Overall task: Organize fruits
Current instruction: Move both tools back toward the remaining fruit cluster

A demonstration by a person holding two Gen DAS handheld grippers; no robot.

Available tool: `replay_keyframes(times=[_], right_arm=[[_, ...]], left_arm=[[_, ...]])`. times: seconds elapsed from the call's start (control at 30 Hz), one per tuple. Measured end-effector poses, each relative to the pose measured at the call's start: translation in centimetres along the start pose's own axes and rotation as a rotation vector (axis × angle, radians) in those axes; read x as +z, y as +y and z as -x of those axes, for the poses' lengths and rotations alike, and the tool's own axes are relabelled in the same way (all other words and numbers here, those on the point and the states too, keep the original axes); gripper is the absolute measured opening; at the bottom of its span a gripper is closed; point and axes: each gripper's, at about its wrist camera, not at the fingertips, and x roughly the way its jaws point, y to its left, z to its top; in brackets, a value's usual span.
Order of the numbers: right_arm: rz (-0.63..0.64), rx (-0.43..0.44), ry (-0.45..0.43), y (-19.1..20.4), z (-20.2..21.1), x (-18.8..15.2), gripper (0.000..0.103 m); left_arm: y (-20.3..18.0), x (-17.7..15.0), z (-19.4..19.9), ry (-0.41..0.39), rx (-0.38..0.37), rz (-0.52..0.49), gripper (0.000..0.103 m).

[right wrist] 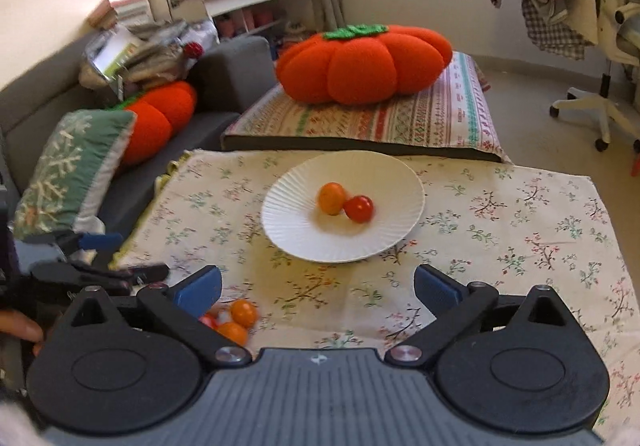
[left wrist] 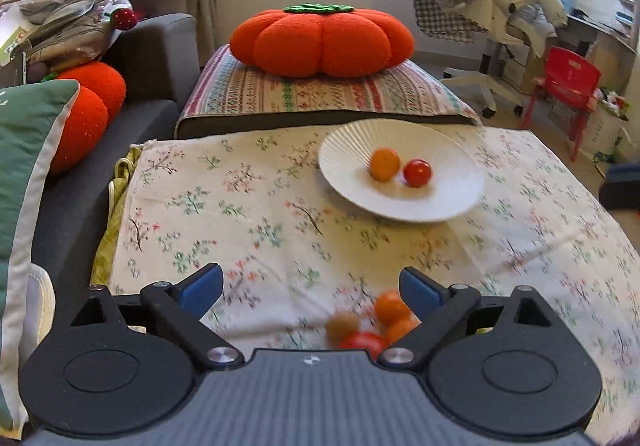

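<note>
A white ribbed plate (left wrist: 348, 150) (right wrist: 296, 214) sits on the floral cloth and holds an orange fruit (left wrist: 385, 164) (right wrist: 331, 198) and a red tomato (left wrist: 417, 173) (right wrist: 359, 209), touching each other. Several small fruits lie loose on the cloth near me: an orange one (left wrist: 391, 306) (right wrist: 243, 312), a second orange one (left wrist: 400, 329) (right wrist: 233, 331), a red one (left wrist: 365, 342) and a brownish one (left wrist: 342, 324). My left gripper (left wrist: 311, 288) is open and empty, with the loose fruits by its right finger. My right gripper (right wrist: 317, 288) is open and empty, with the loose fruits by its left finger.
The floral cloth (left wrist: 248, 222) covers a low table. Behind it a striped cushion (left wrist: 320, 94) carries an orange pumpkin pillow (left wrist: 322, 42). A grey sofa (left wrist: 156, 58) with pillows stands left. A red child's chair (left wrist: 568, 82) and a white office chair (right wrist: 600, 102) stand right.
</note>
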Motion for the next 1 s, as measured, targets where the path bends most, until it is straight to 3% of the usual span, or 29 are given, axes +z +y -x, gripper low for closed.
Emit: replay_keyframes(times=[0.17,0.47,0.7,1.0], right_arm=[[-0.010,0.051,0.042,0.6,0.0,-1.8,0.102],[0.034,0.099,0.104,2.1,-0.8,-4.2,0.101],[0.107,0.129,0.171,4.3,-2.2,-6.7,0.091],[0.205,0.113,0.271,6.9,-5.2,-9.8,0.075]], left_arm=[[-1.0,-1.9,0.3,0.038,-0.021,-0.033,0.084],[-0.9,-4.3,1.2,0.084,-0.037,0.021,0.084],[-0.7,-4.7,1.1,0.087,-0.003,0.031,0.081],[-0.6,-5.0,0.5,0.123,-0.012,0.047,0.078]])
